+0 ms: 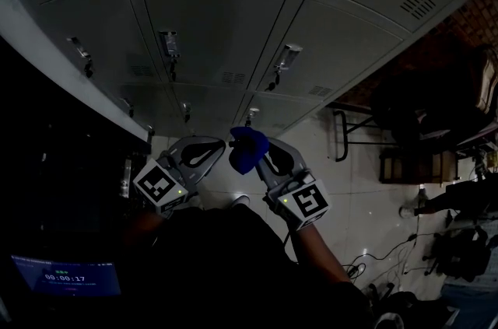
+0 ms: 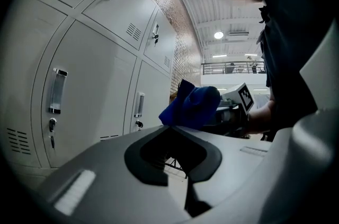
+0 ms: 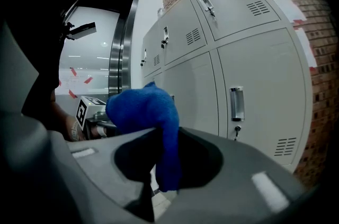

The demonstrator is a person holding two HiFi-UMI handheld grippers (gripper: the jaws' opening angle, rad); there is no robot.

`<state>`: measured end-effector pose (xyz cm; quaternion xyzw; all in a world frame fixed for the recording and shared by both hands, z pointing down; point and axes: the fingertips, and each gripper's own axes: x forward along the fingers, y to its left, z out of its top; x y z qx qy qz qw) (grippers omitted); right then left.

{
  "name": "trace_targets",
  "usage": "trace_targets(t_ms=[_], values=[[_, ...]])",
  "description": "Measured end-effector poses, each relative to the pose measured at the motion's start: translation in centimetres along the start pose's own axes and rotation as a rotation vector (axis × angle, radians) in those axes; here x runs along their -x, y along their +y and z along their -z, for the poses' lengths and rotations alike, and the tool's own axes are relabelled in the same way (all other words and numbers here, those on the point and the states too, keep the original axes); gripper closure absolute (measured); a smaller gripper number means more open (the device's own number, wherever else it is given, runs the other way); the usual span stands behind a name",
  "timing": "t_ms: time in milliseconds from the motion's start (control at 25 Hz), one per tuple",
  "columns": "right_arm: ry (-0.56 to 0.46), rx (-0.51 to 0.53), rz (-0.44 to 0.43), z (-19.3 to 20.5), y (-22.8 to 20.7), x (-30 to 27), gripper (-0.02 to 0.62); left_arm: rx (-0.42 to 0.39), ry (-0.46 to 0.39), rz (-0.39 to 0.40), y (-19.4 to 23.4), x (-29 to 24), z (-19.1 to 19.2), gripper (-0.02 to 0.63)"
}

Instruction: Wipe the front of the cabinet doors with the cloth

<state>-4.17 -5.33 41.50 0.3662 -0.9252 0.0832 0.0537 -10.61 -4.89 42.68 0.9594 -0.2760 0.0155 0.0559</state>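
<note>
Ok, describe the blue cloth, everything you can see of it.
The blue cloth is soft, fuzzy fabric bunched into a rounded wad. The right tool is shut on it: the wad bulges beyond the jaws, a fold hangs between them. It sits in the air before the grey cabinet doors, apparently not touching them.

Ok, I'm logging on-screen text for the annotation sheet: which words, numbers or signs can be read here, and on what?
"00:00:17": on the blue screen, head view's lower left.
Small line above that timer: too small to read.
Marker cubes: black-and-white square patterns only, no letters.
Cabinet doors and their handle plates: no text can be made out.
Cloth: no print visible.
</note>
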Motion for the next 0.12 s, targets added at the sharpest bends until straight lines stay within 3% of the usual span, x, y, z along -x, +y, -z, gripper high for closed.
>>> trace_targets(t_ms=[120], values=[[0.0,0.0,-0.002,0.15,-0.13,0.0,0.523,-0.001,0.0,0.002,-0.04,-0.14,0.23,0.603]])
